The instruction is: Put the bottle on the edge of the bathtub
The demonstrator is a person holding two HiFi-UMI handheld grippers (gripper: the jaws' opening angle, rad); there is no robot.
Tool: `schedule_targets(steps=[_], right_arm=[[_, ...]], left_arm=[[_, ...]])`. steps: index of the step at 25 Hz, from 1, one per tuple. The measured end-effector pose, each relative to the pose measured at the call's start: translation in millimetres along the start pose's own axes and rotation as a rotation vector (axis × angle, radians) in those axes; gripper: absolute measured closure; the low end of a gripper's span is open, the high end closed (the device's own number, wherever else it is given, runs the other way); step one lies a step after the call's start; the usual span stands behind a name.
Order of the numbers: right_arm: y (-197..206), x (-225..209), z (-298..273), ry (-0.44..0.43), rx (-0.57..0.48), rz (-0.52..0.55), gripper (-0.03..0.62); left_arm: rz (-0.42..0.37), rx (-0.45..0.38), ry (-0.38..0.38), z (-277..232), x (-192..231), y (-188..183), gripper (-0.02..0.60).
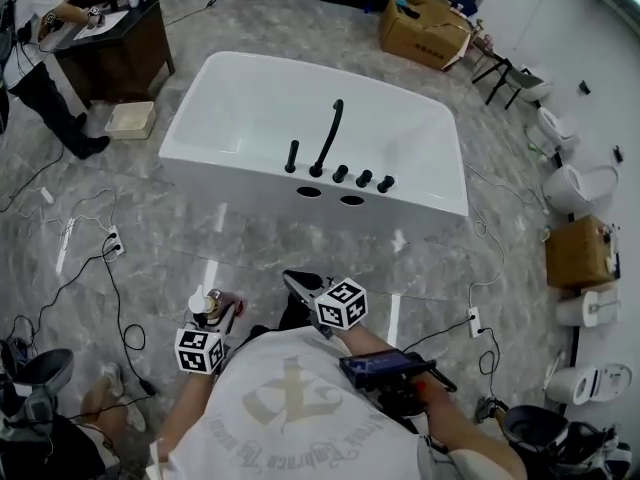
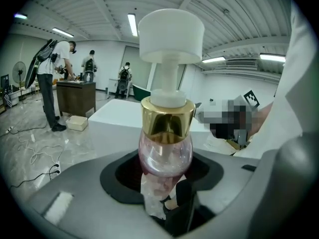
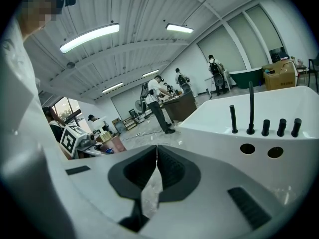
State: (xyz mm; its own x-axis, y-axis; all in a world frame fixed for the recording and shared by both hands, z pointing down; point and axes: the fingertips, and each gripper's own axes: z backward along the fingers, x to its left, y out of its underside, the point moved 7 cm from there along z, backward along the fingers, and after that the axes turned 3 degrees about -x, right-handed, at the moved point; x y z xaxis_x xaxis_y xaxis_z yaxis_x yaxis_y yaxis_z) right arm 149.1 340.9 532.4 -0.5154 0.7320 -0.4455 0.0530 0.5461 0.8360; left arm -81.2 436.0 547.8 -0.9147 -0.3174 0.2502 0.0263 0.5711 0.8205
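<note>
While the bathtub [image 1: 240,183] lies far ahead in the head view, left gripper [image 1: 218,313] near the person's body, bottle [image 1: 203,304] in it well apart from the tub, left gripper view, jaws clamped on the upright pink bottle, right gripper view, right gripper [image 3: 156,156] closed, empty, tub far right

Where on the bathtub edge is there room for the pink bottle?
The near edge of the bathtub is bare from its left corner to the row of black tap fittings, and again from that row to the right corner. The middle is crowded: the fittings, with two holes just in front.
</note>
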Motion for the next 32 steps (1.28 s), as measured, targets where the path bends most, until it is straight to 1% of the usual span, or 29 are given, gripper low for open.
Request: schedule_targets(steps=[8,14,19,32], right_arm=[[-1.3,-9.1,-5.5,-0.037,0.029,-0.019,0.588],[-13.0,-16.2,-56.8,-0.080,0.051,-0.011,0.588],[-27.9,-26.9,-79.2,-0.122,0.059,-0.003,0.588],[-50.2,-71.8,-112.0,-0.140,0.090,-0.008,0.588]], left_arm=[[0.028,0.013,-0.041,-4.3,0.0,-4.9,0.359],[0.053,0.017,-0.081,-5.1,36.8,-9.9,0.359],[0.063,0.019,-0.117,-12.8,47.5,-20.9,0.359],[0.066,0.019,-0.142,-49.2,67.7,-54.3,0.359]])
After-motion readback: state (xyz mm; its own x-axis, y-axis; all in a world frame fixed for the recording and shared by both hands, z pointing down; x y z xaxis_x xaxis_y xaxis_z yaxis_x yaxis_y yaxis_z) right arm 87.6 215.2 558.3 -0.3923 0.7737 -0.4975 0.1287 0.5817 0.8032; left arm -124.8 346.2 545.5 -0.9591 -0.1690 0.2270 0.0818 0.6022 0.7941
